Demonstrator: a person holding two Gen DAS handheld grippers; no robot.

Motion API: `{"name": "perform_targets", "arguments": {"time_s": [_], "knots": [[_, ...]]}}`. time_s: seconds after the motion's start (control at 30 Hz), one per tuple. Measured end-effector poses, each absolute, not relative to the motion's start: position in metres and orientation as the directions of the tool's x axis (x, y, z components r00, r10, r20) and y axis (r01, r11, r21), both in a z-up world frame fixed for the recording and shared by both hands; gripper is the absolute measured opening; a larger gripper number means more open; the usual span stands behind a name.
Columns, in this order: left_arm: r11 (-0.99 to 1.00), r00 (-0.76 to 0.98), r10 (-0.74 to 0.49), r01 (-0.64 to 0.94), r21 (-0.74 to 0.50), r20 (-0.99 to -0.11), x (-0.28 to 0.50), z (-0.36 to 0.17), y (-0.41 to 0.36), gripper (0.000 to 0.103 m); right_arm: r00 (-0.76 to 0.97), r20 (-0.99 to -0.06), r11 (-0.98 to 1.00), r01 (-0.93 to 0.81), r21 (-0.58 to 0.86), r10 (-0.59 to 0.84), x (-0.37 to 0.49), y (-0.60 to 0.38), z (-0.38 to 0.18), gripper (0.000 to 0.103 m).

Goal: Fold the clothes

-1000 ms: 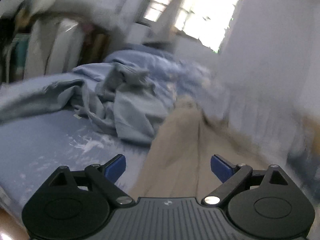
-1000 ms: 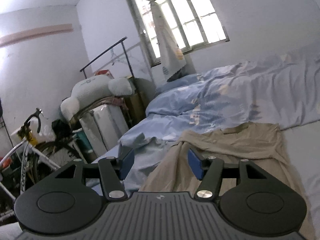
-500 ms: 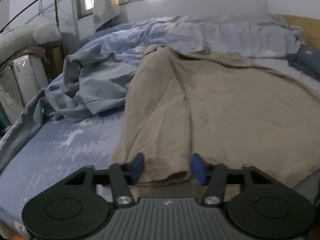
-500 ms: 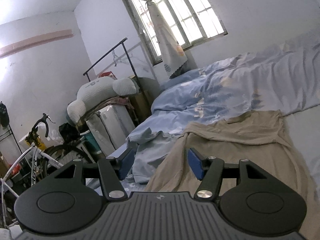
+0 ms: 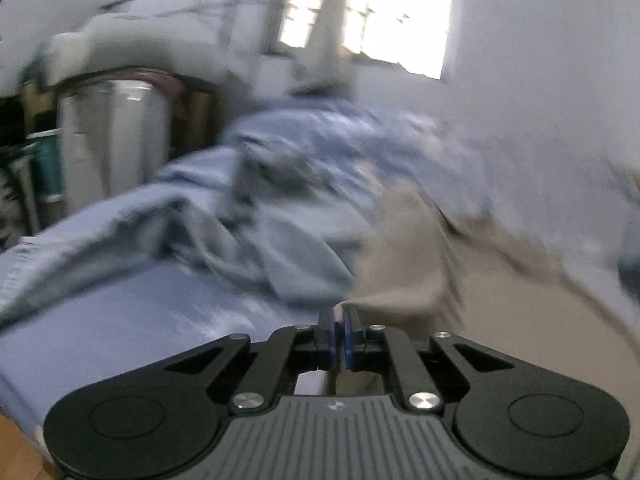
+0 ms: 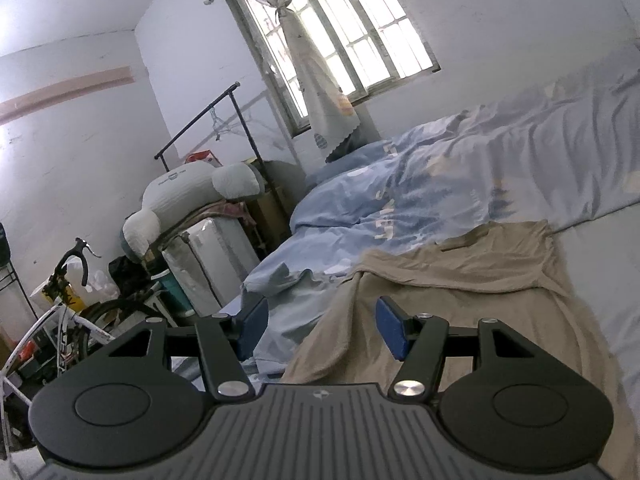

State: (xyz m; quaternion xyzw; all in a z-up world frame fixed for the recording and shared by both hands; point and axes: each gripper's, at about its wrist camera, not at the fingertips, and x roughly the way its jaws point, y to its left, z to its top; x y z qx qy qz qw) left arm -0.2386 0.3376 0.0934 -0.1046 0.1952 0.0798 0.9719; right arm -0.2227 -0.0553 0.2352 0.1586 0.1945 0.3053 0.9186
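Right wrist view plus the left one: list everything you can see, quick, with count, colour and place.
shirt: one, tan, spread on the bed, near hem pinched
duvet: one, light blue, rumpled behind the shirt
garment: one, grey-blue, crumpled left of the shirt
window: one, with tied curtain, far wall
pillow: one, white, on stacked boxes
bicycle: one, white, far left
clothes rail: one, black, by the wall
left gripper: fingers shut on the shirt
right gripper: fingers open above the shirt
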Motion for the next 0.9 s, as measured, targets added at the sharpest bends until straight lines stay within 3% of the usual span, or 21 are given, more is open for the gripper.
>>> {"name": "perform_targets", "arguments": {"time_s": [0.13,0.37,0.53,0.8,0.9], "knots": [[0.927,0.93,0.179,-0.269,-0.263,-0.321,-0.225,0.135,0.394,0.004,0.739,-0.273,0.77,-0.493,0.405,0.616,-0.214,-0.052,0.233,0.062],[0.888,0.934,0.265,-0.333,-0.317,-0.238,-0.187,0.199,0.469,0.004,0.716,-0.307,0.77,-0.507,0.388,0.627,-0.203,-0.04,0.222,0.062],[0.856,0.937,0.265,-0.337,-0.392,-0.226,-0.149,0.24,0.517,0.004,0.726,-0.316,0.782,-0.488,0.388,0.61,-0.194,-0.044,0.218,0.062],[0.875,0.927,0.296,-0.36,-0.325,-0.23,-0.091,0.273,0.56,0.003,0.73,-0.351,0.797,-0.446,0.407,0.587,-0.172,-0.051,0.21,0.062],[0.907,0.942,0.29,-0.327,-0.265,-0.169,-0.074,0.288,0.561,0.003,0.729,-0.365,0.804,-0.438,0.403,0.58,-0.165,-0.048,0.209,0.062]]}}
